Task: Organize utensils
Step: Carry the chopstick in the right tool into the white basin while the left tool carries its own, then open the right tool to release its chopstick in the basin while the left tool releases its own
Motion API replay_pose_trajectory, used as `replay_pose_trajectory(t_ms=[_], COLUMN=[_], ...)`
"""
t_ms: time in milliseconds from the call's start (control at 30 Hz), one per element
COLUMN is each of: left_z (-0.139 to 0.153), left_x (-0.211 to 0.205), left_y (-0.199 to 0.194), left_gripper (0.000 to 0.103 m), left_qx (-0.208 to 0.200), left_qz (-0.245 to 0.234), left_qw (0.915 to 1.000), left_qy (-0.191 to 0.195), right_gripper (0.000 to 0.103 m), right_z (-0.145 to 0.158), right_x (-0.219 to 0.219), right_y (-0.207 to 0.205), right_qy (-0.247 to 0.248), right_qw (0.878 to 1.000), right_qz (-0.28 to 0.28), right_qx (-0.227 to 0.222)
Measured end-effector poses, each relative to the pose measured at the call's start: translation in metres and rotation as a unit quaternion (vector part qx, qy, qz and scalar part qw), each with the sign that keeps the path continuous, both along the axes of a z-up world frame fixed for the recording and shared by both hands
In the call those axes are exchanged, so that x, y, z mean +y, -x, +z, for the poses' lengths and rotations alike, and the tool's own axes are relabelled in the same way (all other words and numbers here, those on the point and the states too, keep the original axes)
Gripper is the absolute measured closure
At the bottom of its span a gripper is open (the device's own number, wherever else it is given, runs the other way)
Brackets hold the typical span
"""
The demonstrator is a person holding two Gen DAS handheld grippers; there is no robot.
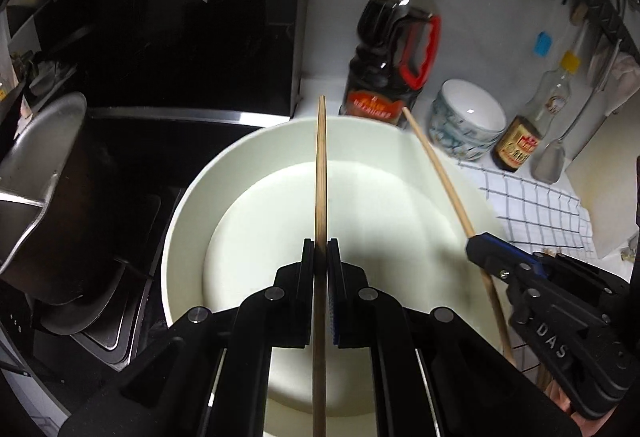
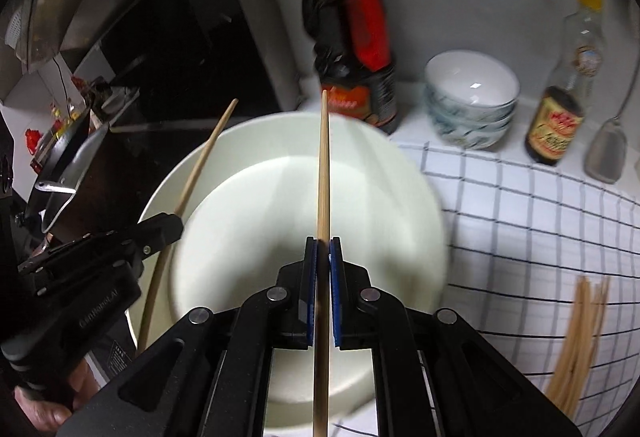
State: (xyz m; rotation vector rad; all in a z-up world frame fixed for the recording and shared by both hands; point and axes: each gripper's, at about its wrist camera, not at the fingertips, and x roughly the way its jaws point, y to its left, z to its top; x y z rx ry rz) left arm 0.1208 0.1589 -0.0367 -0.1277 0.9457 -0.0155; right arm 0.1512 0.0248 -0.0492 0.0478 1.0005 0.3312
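Your left hand-held gripper (image 1: 321, 249) pinches one chopstick (image 1: 321, 173), your right hand-held gripper (image 2: 323, 249) another chopstick (image 2: 323, 173), both above the white pot (image 1: 184, 205); loose chopsticks (image 2: 576, 341) lie on the checked cloth (image 2: 540, 221).

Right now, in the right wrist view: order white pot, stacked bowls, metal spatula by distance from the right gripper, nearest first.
From the right gripper, shut on a chopstick:
1. White pot, directly under and ahead of the fingers.
2. Stacked bowls, farther back, right of centre, by the wall.
3. Metal spatula, far right edge, leaning at the wall.
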Motion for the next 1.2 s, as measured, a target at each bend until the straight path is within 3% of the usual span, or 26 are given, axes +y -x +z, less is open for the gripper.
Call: replay_pose_trajectory(t_ms=[367,933,1033,1167,1200], left_z=[-0.04,-0.065,-0.066,-0.063,-0.062], left_x=[0.005,0.006,0.006,0.007,0.007], left_y=[-0.024,-0.031,-0.032,-0.031,-0.031], left_gripper=[0.096,0.095,0.089,0.063,0.061], left_qx=[0.055,0.094,0.096,0.087,0.085], left_qz=[-0.011,-0.018,-0.017,-0.011,-0.01], left_qw=[0.9984,0.9954,0.9952,0.9961,0.9963], left_qy=[0.003,0.0,0.0,-0.001,-0.002], right_gripper=[0.097,0.097,0.097,0.096,0.096], right_z=[-0.04,-0.07,-0.069,-0.066,-0.065], right_x=[0.015,0.015,0.015,0.015,0.014], right_y=[-0.018,-0.023,-0.023,-0.022,-0.021], right_qy=[0.018,0.036,0.041,0.046,0.045], right_qw=[0.998,0.993,0.993,0.994,0.994], right_qz=[-0.011,-0.015,-0.012,-0.011,-0.012], right_qx=[0.066,0.108,0.107,0.1,0.098])
